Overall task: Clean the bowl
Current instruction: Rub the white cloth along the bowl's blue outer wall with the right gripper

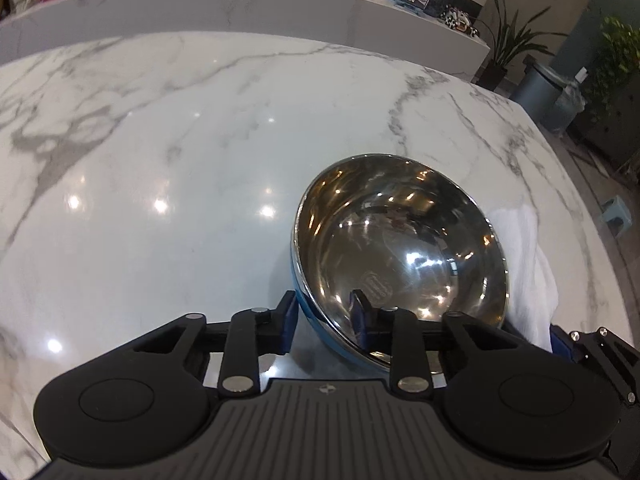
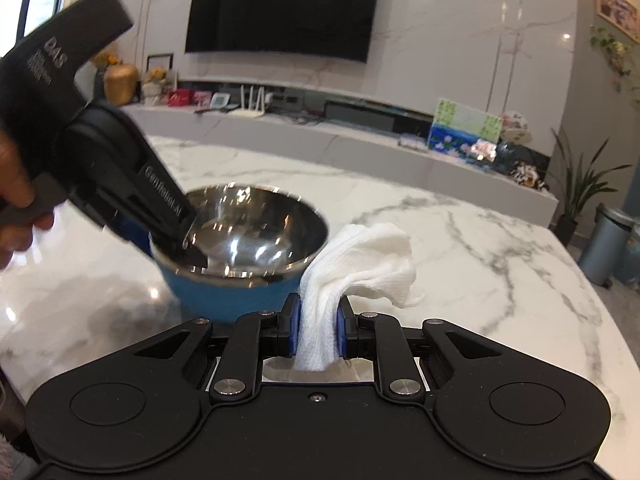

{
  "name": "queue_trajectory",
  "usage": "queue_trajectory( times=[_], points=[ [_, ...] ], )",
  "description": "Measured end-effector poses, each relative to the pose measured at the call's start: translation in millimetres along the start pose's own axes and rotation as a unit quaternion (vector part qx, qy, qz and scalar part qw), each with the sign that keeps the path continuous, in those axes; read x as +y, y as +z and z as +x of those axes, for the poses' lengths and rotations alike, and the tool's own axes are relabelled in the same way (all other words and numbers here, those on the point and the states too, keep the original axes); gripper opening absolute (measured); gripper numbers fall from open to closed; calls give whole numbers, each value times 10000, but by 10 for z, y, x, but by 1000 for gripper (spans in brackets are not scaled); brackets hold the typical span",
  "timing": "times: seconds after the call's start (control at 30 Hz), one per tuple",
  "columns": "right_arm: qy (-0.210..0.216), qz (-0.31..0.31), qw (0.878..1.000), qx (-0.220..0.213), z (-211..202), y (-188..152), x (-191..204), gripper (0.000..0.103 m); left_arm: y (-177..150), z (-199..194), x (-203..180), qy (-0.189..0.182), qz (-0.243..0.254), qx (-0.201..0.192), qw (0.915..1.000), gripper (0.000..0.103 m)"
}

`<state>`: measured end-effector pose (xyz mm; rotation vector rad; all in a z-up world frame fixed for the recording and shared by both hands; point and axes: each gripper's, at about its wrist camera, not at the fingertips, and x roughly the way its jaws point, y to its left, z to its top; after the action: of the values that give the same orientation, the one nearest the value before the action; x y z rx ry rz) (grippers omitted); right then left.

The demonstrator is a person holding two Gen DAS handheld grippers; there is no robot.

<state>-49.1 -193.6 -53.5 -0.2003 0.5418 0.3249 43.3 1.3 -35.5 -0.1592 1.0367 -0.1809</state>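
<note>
Bowl (image 1: 400, 256) fills the right half of my left wrist view, steel inside, blue outside, sitting on the white marble table (image 1: 160, 160). My left gripper (image 1: 326, 312) has its fingers straddling the near rim, one blue pad against the outer wall and the other inside the bowl, so they are closed down on that rim with only the wall between them. A white cloth (image 1: 528, 264) lies just right of the bowl, touching its side, and a corner of the other gripper shows at the far right edge. Plants and a bin (image 1: 540, 92) stand beyond the table's far right corner.

In my right wrist view, the right gripper (image 2: 318, 326) is pinched tight on the cloth (image 2: 360, 264), which bunches up between the blue pads and fans out above them. The bowl (image 2: 248, 240) sits just left of the cloth on the table (image 2: 480, 240). The left gripper (image 2: 176, 236) comes in from the left, tilted down, clamped on the bowl's left rim, with a hand (image 2: 16, 200) on its grip. A dark television (image 2: 284, 8) hangs on the far wall.
</note>
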Motion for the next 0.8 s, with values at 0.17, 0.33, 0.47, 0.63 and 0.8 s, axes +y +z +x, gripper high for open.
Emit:
queue_trajectory(
  times=[0.17,0.33,0.47,0.63,0.8],
  points=[
    [153,-83,9995,274,43,-32,62,16,8,8,13,-3,-52,15,10000,21],
    [132,-120,9992,359,55,-63,85,16,-17,-7,31,-96,-228,68,9997,28],
    [-46,-122,9996,234,6,-54,70,16,-37,-20,44,-170,-369,110,9991,43],
    [-218,-37,9997,-105,-106,12,13,16,-55,-33,41,-232,-464,153,9985,47],
    [-135,-60,9996,-221,-130,35,2,16,-37,-17,11,-197,-330,197,9991,45]
  ],
)
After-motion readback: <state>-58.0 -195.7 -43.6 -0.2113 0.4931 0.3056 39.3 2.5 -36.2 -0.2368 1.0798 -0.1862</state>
